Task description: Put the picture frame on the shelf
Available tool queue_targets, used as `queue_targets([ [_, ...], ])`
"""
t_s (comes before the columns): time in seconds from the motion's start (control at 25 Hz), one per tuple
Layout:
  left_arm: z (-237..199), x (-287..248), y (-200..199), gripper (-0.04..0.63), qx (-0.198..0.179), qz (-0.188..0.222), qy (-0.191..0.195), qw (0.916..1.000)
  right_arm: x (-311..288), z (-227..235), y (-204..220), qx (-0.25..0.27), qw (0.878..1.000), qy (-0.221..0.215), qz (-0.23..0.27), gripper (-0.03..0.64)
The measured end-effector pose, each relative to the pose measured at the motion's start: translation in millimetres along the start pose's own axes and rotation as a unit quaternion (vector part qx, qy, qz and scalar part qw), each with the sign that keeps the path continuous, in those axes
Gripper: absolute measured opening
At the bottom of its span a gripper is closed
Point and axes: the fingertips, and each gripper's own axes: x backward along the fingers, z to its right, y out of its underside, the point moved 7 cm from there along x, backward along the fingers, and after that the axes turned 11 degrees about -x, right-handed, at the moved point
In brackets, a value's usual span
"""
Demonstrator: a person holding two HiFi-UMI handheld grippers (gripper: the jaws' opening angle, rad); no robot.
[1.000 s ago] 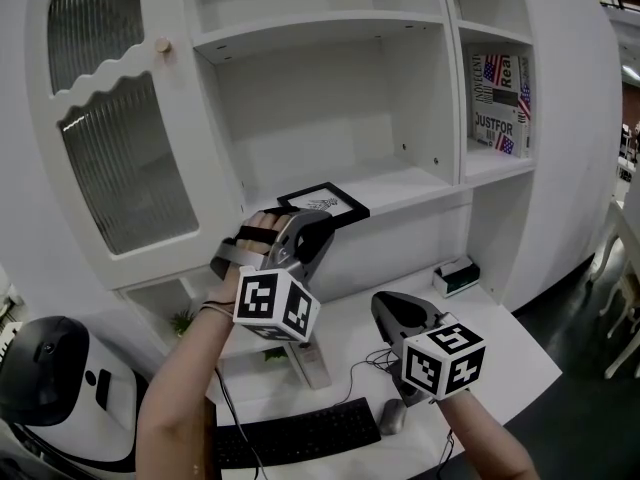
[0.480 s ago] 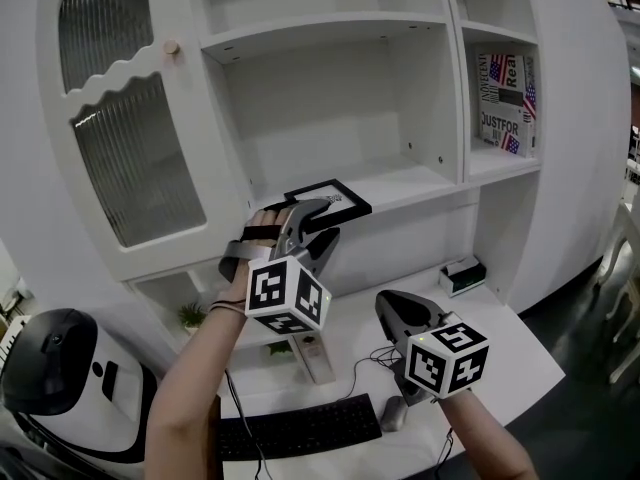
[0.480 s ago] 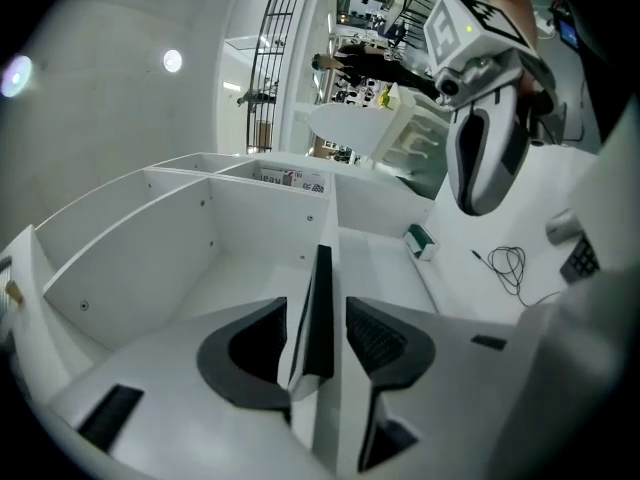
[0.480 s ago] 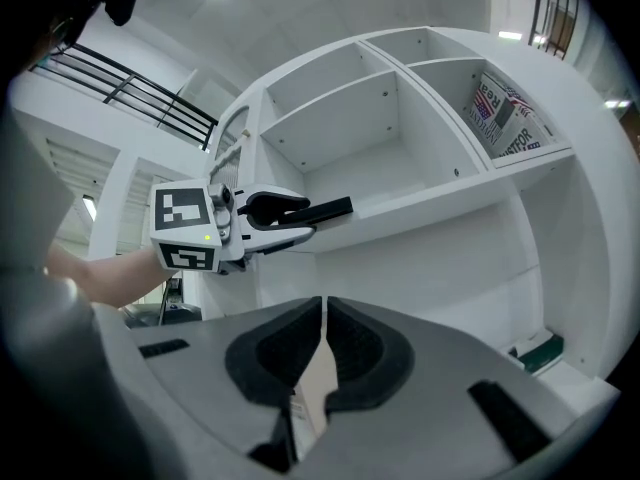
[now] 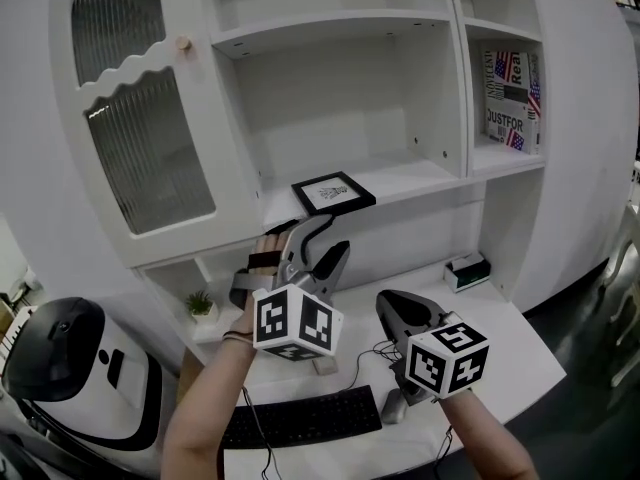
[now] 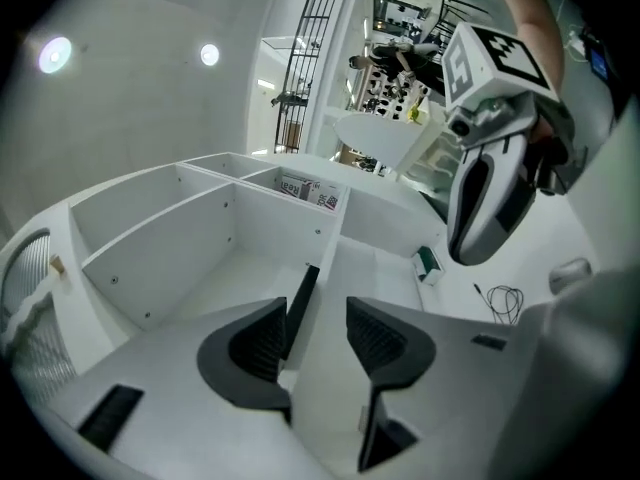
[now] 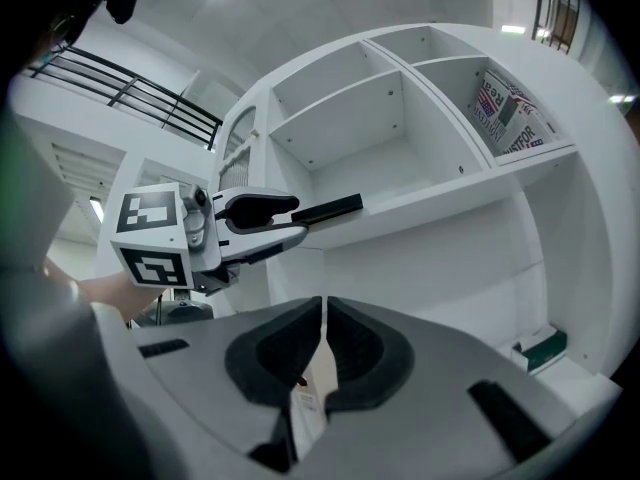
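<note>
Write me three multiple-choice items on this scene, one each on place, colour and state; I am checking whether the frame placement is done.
1. Where is the picture frame?
A. on the desk beside the keyboard
B. on the lower shelf of the open middle bay
C. in the right bay beside the printed box

2. What colour is its border?
A. black
B. white
C. red

3. How does it rest?
A. upright against the back wall
B. leaning tilted against the side wall
C. lying flat near the front edge

Answers:
1 B, the head view shows it on that shelf board.
2 A, a dark border rings a pale print.
3 C, its face points up.
</note>
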Motion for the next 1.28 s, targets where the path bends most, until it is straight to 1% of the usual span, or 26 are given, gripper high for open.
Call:
queue_targets([
  [0.16, 12.6, 16.1, 0.7, 0.166, 0.046, -0.005, 0.004, 0.9989, 5.6, -1.5, 8.2, -0.001, 1.0, -0.002, -0.01, 0.002],
  [0.32, 32.4, 27.3, 5.3, 0.166, 0.09, -0.022, 0.016, 0.9955, 11.9, 0.0, 15.8, -0.004, 1.0, 0.0, -0.018, 0.002],
  [0.44, 49.1, 35.6, 11.0, 0.162, 0.13, -0.033, 0.027, 0.9905, 15.5, 0.4, 20.7, -0.005, 1.0, 0.001, -0.021, 0.002],
  [0.56, 66.4, 45.4, 18.3, 0.147, 0.174, -0.043, 0.037, 0.9831, 19.0, 0.0, 25.9, -0.003, 1.0, 0.005, -0.024, 0.002],
  [0.68, 79.7, 53.8, 24.9, 0.133, 0.23, -0.048, 0.042, 0.9711, 23.7, 0.8, 29.6, -0.002, 1.0, 0.011, -0.025, 0.002],
  [0.76, 85.9, 58.5, 28.1, 0.117, 0.266, -0.051, 0.036, 0.9618, 26.7, 2.5, 31.4, -0.002, 1.0, 0.017, -0.025, 0.002],
  [0.88, 97.0, 67.1, 32.8, 0.094, 0.301, -0.063, 0.025, 0.951, 28.8, 2.8, 35.8, -0.003, 0.999, 0.021, -0.026, 0.002],
  [0.96, 107.0, 72.9, 36.1, 0.083, 0.323, -0.072, 0.025, 0.9433, 29.7, 2.2, 39.5, -0.004, 0.999, 0.022, -0.025, 0.002],
  [1.12, 122.9, 85.9, 37.4, 0.067, 0.373, -0.078, 0.023, 0.9242, 33.1, 1.7, 48.0, -0.007, 0.999, 0.025, -0.025, 0.002],
  [1.28, 131.6, 97.0, 36.9, 0.048, 0.425, -0.078, 0.012, 0.9019, 33.7, -0.1, 55.8, -0.007, 0.999, 0.028, -0.027, 0.0],
])
